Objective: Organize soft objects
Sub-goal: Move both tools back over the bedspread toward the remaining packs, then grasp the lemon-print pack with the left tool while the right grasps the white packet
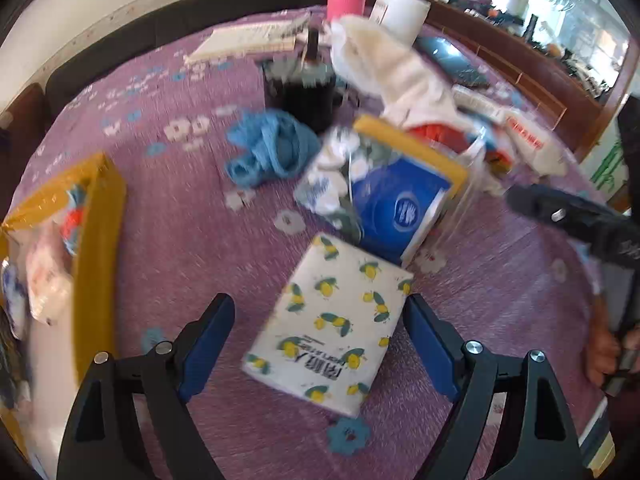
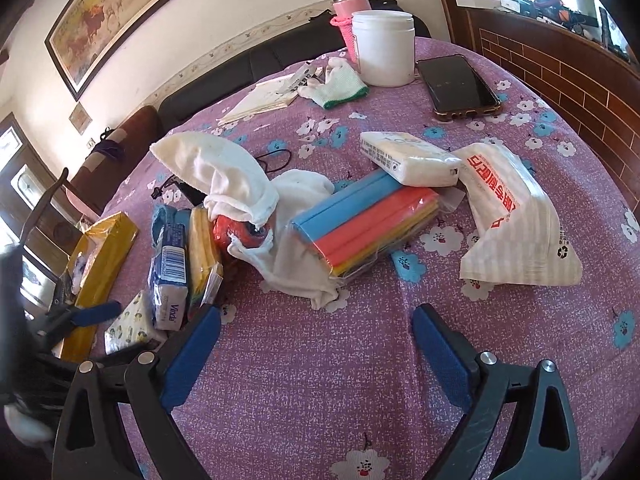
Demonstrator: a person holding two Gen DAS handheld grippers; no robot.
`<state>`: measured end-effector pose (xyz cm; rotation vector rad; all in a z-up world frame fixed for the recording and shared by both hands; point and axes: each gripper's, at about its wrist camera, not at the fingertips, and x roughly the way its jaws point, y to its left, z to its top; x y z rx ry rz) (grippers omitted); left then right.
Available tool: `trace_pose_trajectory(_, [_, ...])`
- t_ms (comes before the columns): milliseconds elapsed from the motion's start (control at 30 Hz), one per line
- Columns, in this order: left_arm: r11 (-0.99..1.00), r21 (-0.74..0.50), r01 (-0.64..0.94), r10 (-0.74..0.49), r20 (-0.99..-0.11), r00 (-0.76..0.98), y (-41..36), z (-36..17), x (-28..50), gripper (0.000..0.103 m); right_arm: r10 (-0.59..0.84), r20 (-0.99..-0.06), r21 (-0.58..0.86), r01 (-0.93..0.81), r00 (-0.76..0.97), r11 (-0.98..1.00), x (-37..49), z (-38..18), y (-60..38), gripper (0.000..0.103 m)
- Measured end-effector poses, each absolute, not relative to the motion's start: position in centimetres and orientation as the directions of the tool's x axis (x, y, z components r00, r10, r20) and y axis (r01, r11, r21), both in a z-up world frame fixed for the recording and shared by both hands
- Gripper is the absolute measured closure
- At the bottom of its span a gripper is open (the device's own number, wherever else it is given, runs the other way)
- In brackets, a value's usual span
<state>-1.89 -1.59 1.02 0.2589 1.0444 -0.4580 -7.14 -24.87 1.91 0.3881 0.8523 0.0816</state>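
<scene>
On a purple floral tablecloth (image 2: pixel 320 360) lie the soft goods to be sorted. Left wrist view (blurred): the left gripper (image 1: pixel 320 320) hangs over a lemon-print tissue pack (image 1: pixel 332 320), which lies flat on the cloth between the two blue pads; the jaws stand wide, with a gap on each side of the pack, so nothing is gripped. Just beyond this pack, touching its far corner, a blue Vinda tissue pack (image 1: pixel 396 208) leans against a yellow pack (image 1: pixel 416 144). A blue knitted item (image 1: pixel 268 148) lies to their left, and a white cloth (image 1: pixel 400 68) is heaped behind them. A yellow-edged package (image 1: pixel 96 240) lies at the left margin. At the right edge the other gripper's black finger and part of a hand (image 1: pixel 604 344) are visible.

Right wrist view: the right gripper (image 2: pixel 316 332) hovers above bare cloth, jaws spread wide and empty. Ahead of it a clear pack of coloured sponge strips (image 2: pixel 360 224), blue and coral uppermost, rests partly on the white cloth. A white wrapped tissue pack (image 2: pixel 408 156) touches its far end, and a striped tissue pack with red lettering (image 2: pixel 516 220) lies just to the right. Farther back stand a white jar (image 2: pixel 384 48), a pink flask (image 2: pixel 348 8), a white knit glove (image 2: pixel 340 84) and a dark phone (image 2: pixel 460 84).
</scene>
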Motion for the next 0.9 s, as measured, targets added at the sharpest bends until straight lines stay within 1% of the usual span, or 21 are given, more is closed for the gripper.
trace_pose_trajectory(33, [0.879, 0.015, 0.477, -0.229, -0.863, 0.45, -1.9, 0.8, -2.2, 0.012, 0.223, -0.711, 0.38, 0.096, 0.667, 0.92, -7.3, 1.9, -25.2, 0.005])
trace_pose_trajectory(67, [0.88, 0.021, 0.474, -0.226, -0.86, 0.457, -2.0, 0.6, -2.6, 0.01, 0.214, -0.705, 0.392, 0.119, 0.676, 0.912, -7.5, 2.0, -25.8, 0.005])
trace_pose_trajectory(133, [0.886, 0.001, 0.463, -0.241, -0.852, 0.465, -2.0, 0.4, -2.8, 0.0, 0.21, -0.685, 0.435, 0.16, 0.698, 0.886, -8.0, 2.0, -27.1, 0.005])
trace_pose_trajectory(233, [0.889, 0.0, 0.457, -0.249, -0.839, 0.485, -2.1, 0.2, -2.9, 0.0, 0.202, -0.68, 0.475, 0.214, 0.705, 0.854, -8.4, 2.0, -29.0, 0.005])
trace_pose_trajectory(367, [0.887, -0.001, 0.463, -0.256, -0.834, 0.488, -1.9, 0.2, -2.8, 0.0, 0.193, -0.697, 0.472, 0.239, 0.691, 0.849, -7.9, 2.6, -30.8, 0.005])
trace_pose_trajectory(467, [0.887, -0.002, 0.461, -0.257, -0.832, 0.492, -2.1, 0.1, -2.8, 0.0, 0.176, -0.714, 0.449, 0.25, 0.678, 0.858, -6.0, 4.0, -32.1, 0.005])
trace_pose_trajectory(533, [0.887, -0.002, 0.461, -0.258, -0.831, 0.492, -2.1, 0.1, -2.8, 0.0, 0.164, -0.731, 0.403, 0.225, 0.662, 0.887, -3.5, 5.1, -32.0, 0.005])
trace_pose_trajectory(633, [0.887, -0.002, 0.461, -0.258, -0.831, 0.492, -2.1, 0.1, -2.8, 0.0, 0.117, -0.764, 0.276, 0.157, 0.634, 0.948, 0.2, 5.9, -31.2, 0.005])
trace_pose_trajectory(767, [0.887, -0.003, 0.462, -0.259, -0.831, 0.493, -2.1, 0.1, -2.9, 0.0, 0.06, -0.803, 0.136, 0.085, 0.593, 0.987, 4.1, 5.5, -29.6, 0.006])
trace_pose_trajectory(833, [0.887, -0.003, 0.461, -0.259, -0.83, 0.493, -2.2, 0.1, -2.7, 0.0, 0.05, -0.815, 0.116, 0.077, 0.578, 0.99, 5.1, 5.0, -29.5, 0.01])
trace_pose_trajectory(867, [0.887, -0.003, 0.461, -0.26, -0.83, 0.494, -2.2, 0.1, -2.7, 0.0, 0.063, -0.82, 0.124, 0.07, 0.569, 0.99, 5.6, 4.8, -29.6, 0.014])
trace_pose_trajectory(900, [0.888, -0.005, 0.461, -0.261, -0.83, 0.494, -2.1, 0.2, -2.7, 0.0, 0.093, -0.825, 0.147, 0.052, 0.558, 0.988, 6.0, 4.6, -29.6, 0.017])
